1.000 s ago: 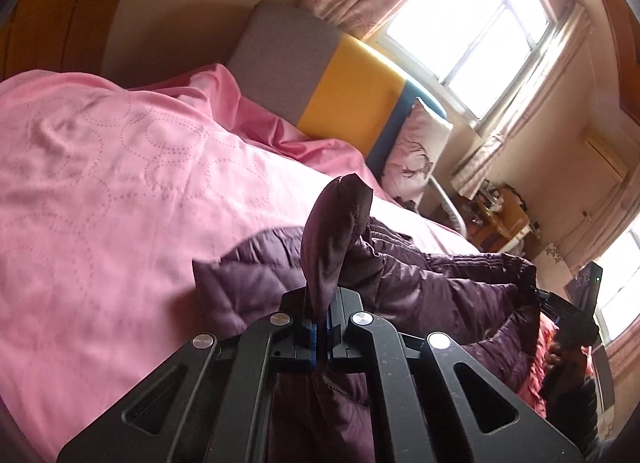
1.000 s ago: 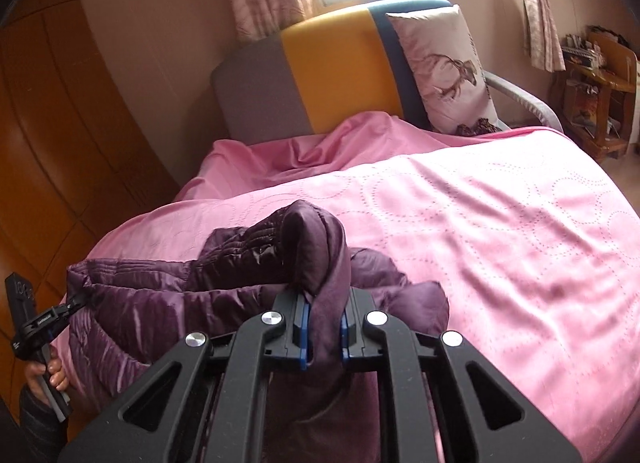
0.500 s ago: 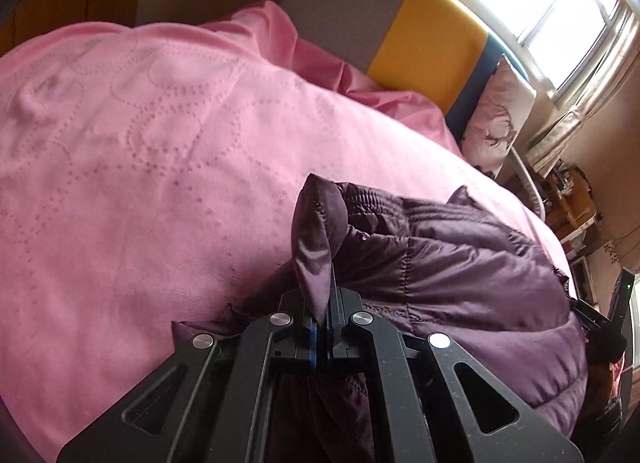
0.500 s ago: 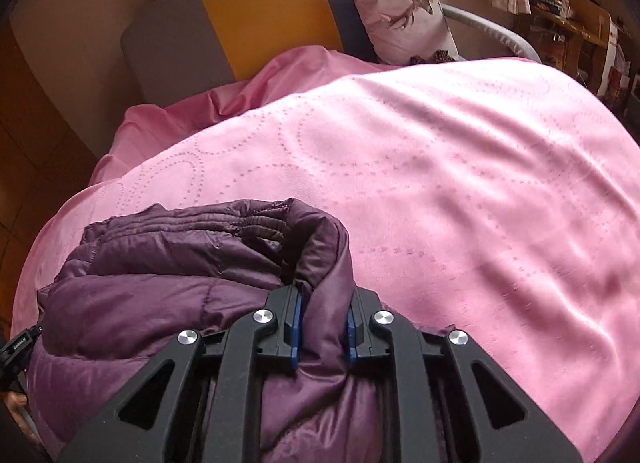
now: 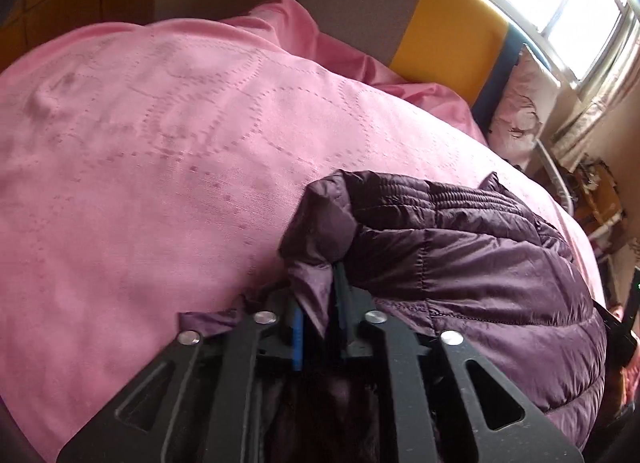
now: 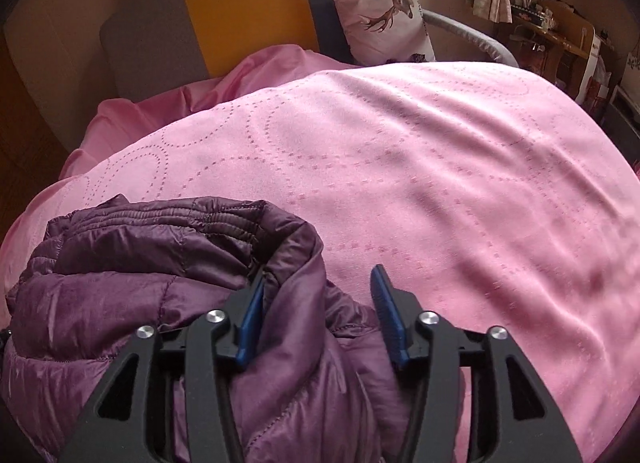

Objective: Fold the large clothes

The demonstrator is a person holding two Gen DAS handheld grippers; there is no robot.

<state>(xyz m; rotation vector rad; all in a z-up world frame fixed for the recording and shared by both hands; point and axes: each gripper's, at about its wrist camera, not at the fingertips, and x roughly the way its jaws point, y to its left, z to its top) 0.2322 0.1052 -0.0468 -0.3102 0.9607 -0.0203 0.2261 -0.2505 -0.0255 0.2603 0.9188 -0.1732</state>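
One fold looks made: the purple down jacket [image 5: 472, 263] lies doubled over itself on the pink bedspread [image 5: 160, 143], a padded layer resting on another, filling the lower right of the left wrist view and the lower left of the right wrist view [image 6: 132, 275]. The ribbed, stitched edge runs along the top of the bundle in both views, so I judge that one end has been brought over to meet the other.

The left gripper [image 5: 318, 315], at the bottom centre of its frame, has its jaws opening; a pinched flap of jacket fabric still stands between them, and the gap is narrow, so the cloth may barely be free. The right gripper [image 6: 320, 315], at the bottom centre of its own frame, is opening too and stands clearly spread: its left blue pad lies against a fabric ridge, while its right pad is apart from the cloth, over the bedspread [image 6: 440, 183].

What is left, as I judge it: both tools must clear the fabric, and the bundle is still bulky, so a further fold or some flattening seems likely.

No container appears in either view. The headboard [image 6: 240, 11] and a deer-print pillow [image 6: 376, 3] sit at the upper part of the frame.
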